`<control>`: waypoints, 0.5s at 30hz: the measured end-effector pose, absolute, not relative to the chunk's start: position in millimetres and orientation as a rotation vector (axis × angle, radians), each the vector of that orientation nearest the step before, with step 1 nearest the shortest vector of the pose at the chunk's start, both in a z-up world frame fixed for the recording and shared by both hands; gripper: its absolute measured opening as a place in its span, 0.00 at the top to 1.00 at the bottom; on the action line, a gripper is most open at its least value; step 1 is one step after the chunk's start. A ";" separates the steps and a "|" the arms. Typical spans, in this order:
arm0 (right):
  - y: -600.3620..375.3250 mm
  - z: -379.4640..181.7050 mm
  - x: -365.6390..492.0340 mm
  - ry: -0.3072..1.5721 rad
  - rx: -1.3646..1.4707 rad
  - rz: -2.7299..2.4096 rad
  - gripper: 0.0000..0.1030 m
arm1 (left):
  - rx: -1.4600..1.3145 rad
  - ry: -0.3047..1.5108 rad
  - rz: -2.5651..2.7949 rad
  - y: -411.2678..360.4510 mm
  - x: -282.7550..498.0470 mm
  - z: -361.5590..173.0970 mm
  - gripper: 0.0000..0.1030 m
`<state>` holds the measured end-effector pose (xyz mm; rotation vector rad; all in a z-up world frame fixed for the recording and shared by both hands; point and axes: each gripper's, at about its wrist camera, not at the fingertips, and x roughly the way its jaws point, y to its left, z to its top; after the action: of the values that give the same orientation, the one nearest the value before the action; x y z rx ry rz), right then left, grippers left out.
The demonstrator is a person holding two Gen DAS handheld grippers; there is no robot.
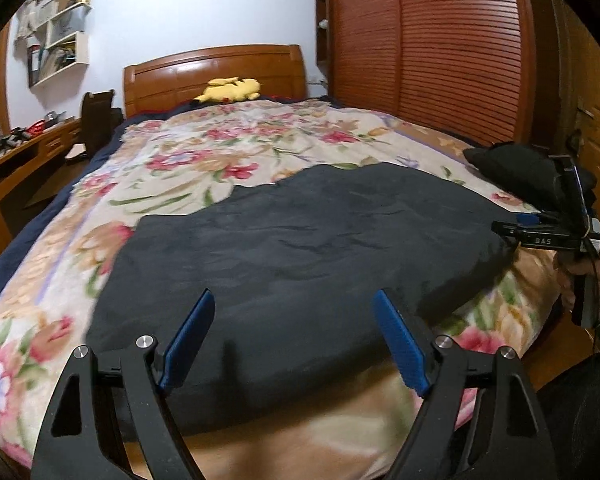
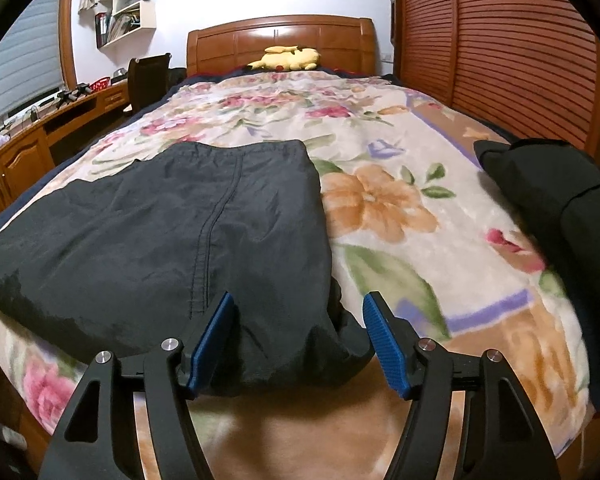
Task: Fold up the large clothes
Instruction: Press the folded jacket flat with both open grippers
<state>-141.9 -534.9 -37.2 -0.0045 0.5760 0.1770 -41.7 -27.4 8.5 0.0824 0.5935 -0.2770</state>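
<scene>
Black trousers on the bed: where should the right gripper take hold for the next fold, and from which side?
Grip the near edge of the black trousers where it bunches over the foot of the floral blanket, coming in low from the foot of the bed. That thick hem already lies between the open right gripper fingers, while the flat middle offers nothing to pinch. The open left gripper could probably take the same edge.

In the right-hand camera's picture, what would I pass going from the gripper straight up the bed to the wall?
right gripper → black trousers → floral blanket → yellow plush toy → wooden headboard
</scene>
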 end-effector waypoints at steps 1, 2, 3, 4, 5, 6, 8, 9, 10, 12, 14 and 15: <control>-534.7 -37.0 -141.5 0.577 -0.004 0.177 0.33 | 0.086 0.600 -0.289 -35.2 -38.4 7.1 0.20; -534.7 -36.9 -141.4 0.579 -0.004 0.178 0.33 | 0.088 0.603 -0.297 -40.3 -36.7 6.1 0.20; -534.8 -36.8 -141.1 0.581 -0.003 0.179 0.33 | 0.090 0.609 -0.303 -45.4 -33.6 5.2 0.20; -535.0 -37.1 -140.5 0.584 -0.001 0.180 0.33 | 0.093 0.615 -0.308 -50.6 -30.6 4.1 0.20; -535.0 -37.7 -139.7 0.589 0.000 0.181 0.33 | 0.095 0.619 -0.314 -55.9 -27.9 2.6 0.20; -534.8 -38.8 -138.7 0.594 -0.002 0.180 0.33 | 0.098 0.625 -0.319 -60.4 -25.8 0.6 0.20; -534.3 -40.2 -136.8 0.599 -0.009 0.180 0.32 | 0.108 0.639 -0.325 -68.1 -22.5 -4.1 0.20; -533.9 -40.5 -136.5 0.600 -0.012 0.179 0.32 | 0.114 0.648 -0.326 -72.0 -20.9 -6.8 0.20; -534.2 -40.8 -136.6 0.599 -0.014 0.179 0.32 | 0.119 0.656 -0.328 -74.0 -19.9 -9.5 0.20; -534.8 -40.6 -136.5 0.600 -0.014 0.180 0.32 | 0.132 0.672 -0.327 -77.9 -17.7 -15.4 0.20; -534.8 -40.7 -136.4 0.601 -0.014 0.182 0.31 | 0.144 0.679 -0.325 -79.9 -16.9 -21.4 0.19; -534.6 -40.9 -136.9 0.603 -0.012 0.183 0.31 | 0.142 0.679 -0.326 -79.4 -17.0 -23.7 0.19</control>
<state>-136.9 -534.6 -40.9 -0.0119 0.6026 0.1830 -17.0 -79.4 -23.7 0.1418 0.6786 -0.3263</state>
